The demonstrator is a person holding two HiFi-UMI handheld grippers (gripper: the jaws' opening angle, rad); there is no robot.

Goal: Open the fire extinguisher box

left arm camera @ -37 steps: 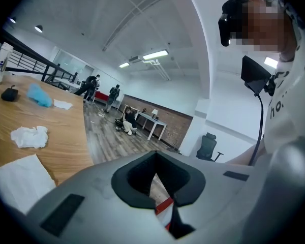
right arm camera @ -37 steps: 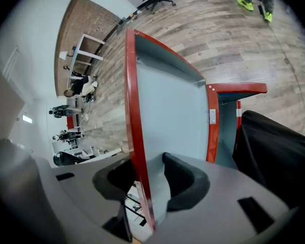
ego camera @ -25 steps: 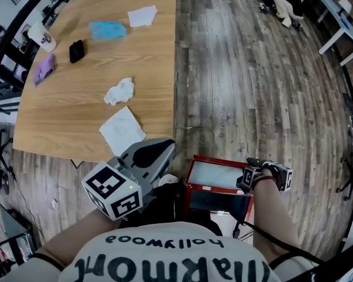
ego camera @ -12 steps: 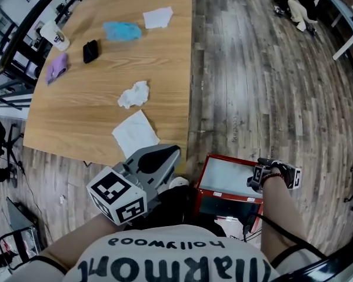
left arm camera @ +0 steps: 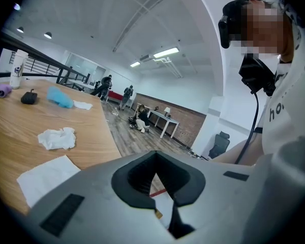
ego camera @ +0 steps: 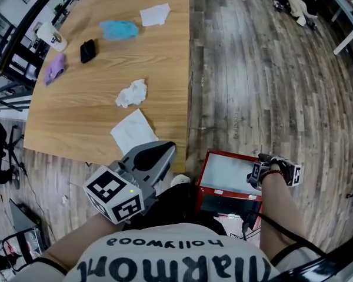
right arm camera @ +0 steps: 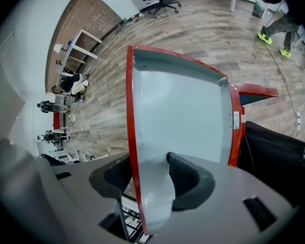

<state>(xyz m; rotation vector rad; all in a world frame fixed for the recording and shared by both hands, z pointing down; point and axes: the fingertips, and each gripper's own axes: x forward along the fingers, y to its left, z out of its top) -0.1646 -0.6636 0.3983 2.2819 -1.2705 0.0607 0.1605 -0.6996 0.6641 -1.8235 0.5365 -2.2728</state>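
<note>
What has just changed is our right gripper (right arm camera: 151,179): its jaws have been spreading, and the red edge of the door (right arm camera: 180,111) now stands loosely between them, no longer pinched. The door itself lies swung wide as it did a second ago, pale inner face up, hinged to the fire extinguisher box (ego camera: 223,203), which sits on the floor at our feet, just beside the table (ego camera: 94,63) corner. We judge the opening done and the grip being let go. Our right forearm reaches steeply down to the door's outer corner; our left gripper (ego camera: 150,160) hangs near level at waist height, jaws drawn together on nothing
</note>
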